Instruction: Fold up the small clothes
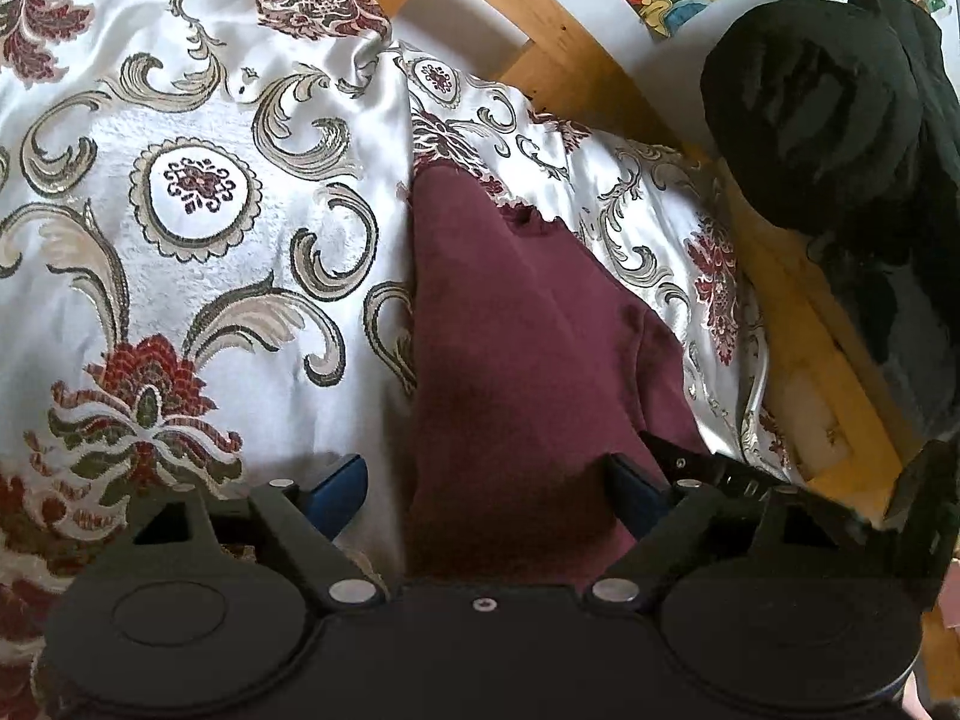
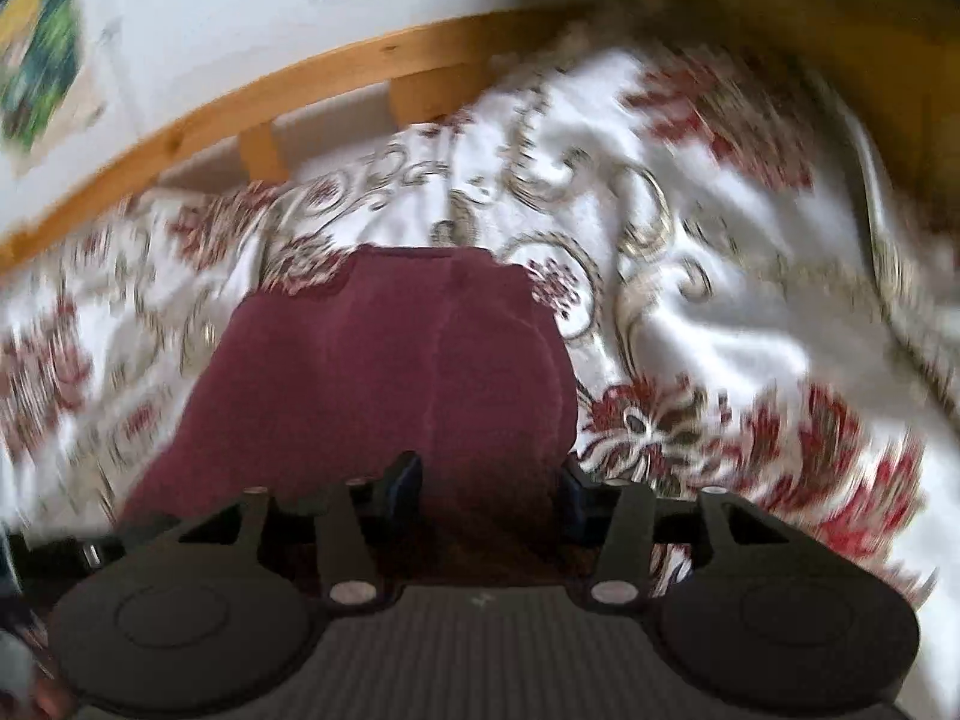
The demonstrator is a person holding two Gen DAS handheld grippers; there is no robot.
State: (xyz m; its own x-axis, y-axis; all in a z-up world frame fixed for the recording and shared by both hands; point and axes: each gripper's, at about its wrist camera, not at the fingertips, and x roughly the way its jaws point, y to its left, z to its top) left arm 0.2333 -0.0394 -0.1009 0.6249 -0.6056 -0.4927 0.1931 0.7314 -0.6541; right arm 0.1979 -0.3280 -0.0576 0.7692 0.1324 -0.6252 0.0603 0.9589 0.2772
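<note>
Left wrist view first: my left gripper [image 1: 486, 480] stands with its jaws well apart, the maroon garment [image 1: 516, 324] lying between the blue pads [image 1: 345, 480] without either one pressing it. I judge I keep them wide so they can straddle the near hem before a pinch. The garment runs from six o'clock up toward twelve, flat on the patterned bedspread [image 1: 198, 192], its far edge short of the wooden bed frame [image 1: 540, 18] at one o'clock. A black bundle [image 1: 828, 114] sits at two o'clock, well apart. Right wrist view, blurred: my right gripper [image 2: 486, 486] is also parted, narrower, the cloth [image 2: 384, 360] between its fingers [image 2: 402, 480]; I cannot tell whether they touch it. Both grippers sit at the near edge, probably to lift it forward together.
</note>
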